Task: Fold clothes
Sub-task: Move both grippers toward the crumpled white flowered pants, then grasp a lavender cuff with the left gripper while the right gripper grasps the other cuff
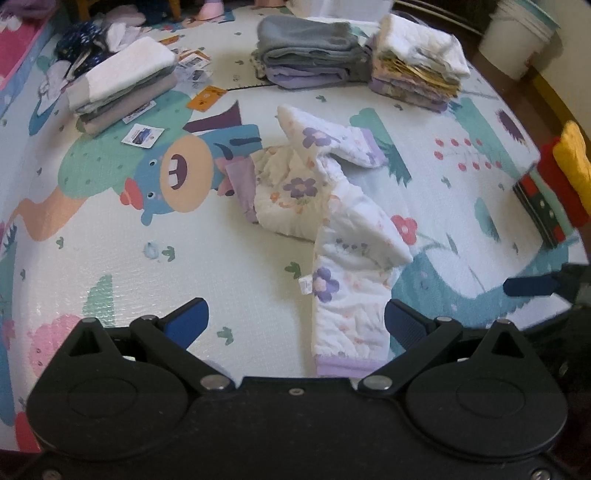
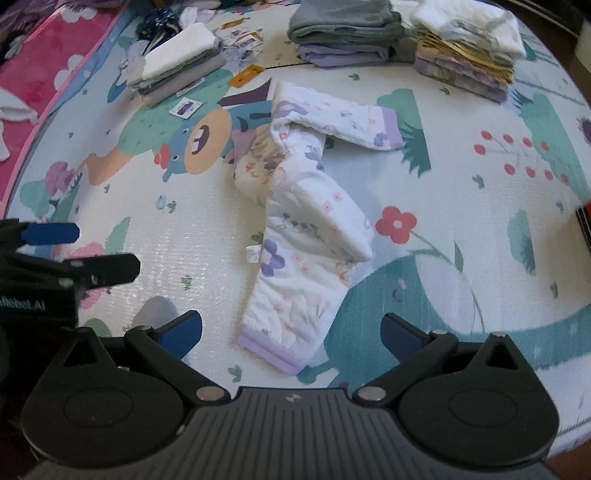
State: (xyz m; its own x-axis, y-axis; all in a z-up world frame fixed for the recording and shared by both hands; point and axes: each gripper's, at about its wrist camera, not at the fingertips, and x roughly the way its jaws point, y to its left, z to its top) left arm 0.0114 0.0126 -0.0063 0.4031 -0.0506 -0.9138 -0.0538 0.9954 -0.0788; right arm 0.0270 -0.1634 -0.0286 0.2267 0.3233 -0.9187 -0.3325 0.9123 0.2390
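A small pair of white quilted trousers with purple flowers and lilac cuffs (image 1: 325,206) lies crumpled and twisted on the play mat (image 1: 110,258), one leg toward me, the other bent to the far right. It also shows in the right wrist view (image 2: 306,229). My left gripper (image 1: 295,321) is open and empty, just above the near cuff (image 1: 347,363). My right gripper (image 2: 291,332) is open and empty, with the near cuff (image 2: 273,350) between its fingers. The left gripper's fingers (image 2: 51,232) show at the left edge of the right wrist view.
Folded stacks stand at the back: a white and grey pile (image 1: 122,85), a grey and purple pile (image 1: 306,51), a patterned pile (image 1: 417,62). Paper tags (image 1: 144,134) lie scattered. A white bucket (image 1: 521,33) stands beyond the mat. Red and yellow items (image 1: 565,166) lie at the right edge.
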